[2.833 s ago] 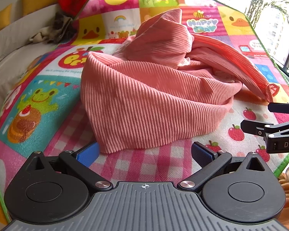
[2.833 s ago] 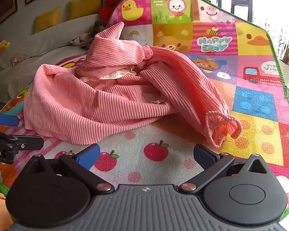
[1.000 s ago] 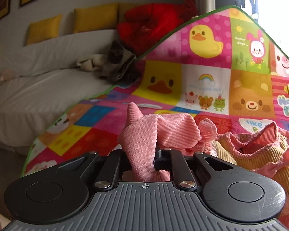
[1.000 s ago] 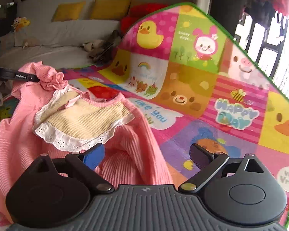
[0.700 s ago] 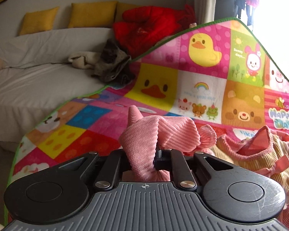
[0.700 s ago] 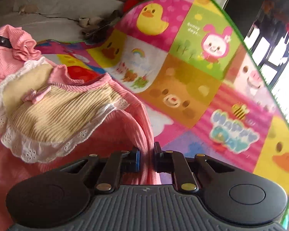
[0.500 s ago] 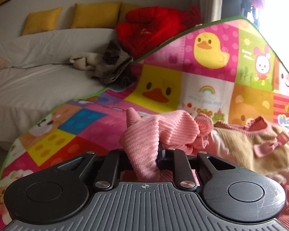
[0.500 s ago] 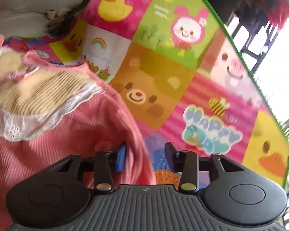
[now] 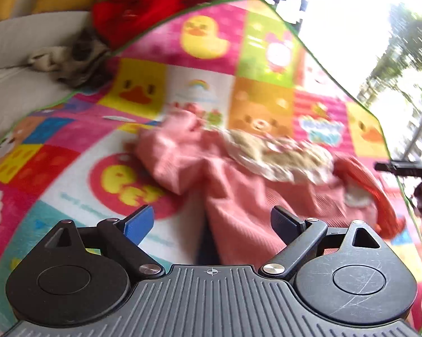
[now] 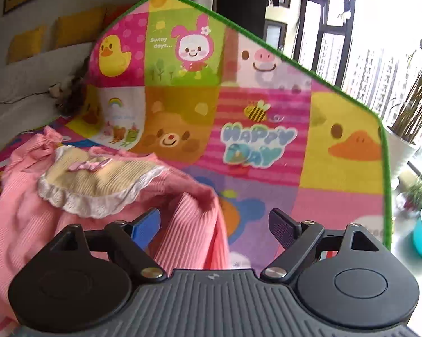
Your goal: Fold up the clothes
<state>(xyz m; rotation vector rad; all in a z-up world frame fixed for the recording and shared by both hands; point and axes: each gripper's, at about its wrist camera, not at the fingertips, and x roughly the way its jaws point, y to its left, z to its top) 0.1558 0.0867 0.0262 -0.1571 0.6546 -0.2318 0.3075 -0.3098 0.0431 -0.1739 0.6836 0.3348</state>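
Pink ribbed dress point(image 9: 239, 191), pinched in my left claw point(image 9: 211, 221) half a second ago, now lies loose on play mat point(image 9: 70, 168). Both claws just opened wide, empty; right claw point(image 10: 213, 224) straddles its sleeve.

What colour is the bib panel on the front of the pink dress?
Pale yellow bib with white lace trim, clearest in the right wrist view.

The right gripper point(image 10: 213, 224) has just been opening its jaws and they stand wide apart. A fold of the pink dress point(image 10: 194, 233) sits between them, nearer the blue pad, not squeezed. The dress has a yellow bib with white lace point(image 10: 98, 179). It lies on a bright play mat point(image 10: 256, 146) with a duck, bunny and pig
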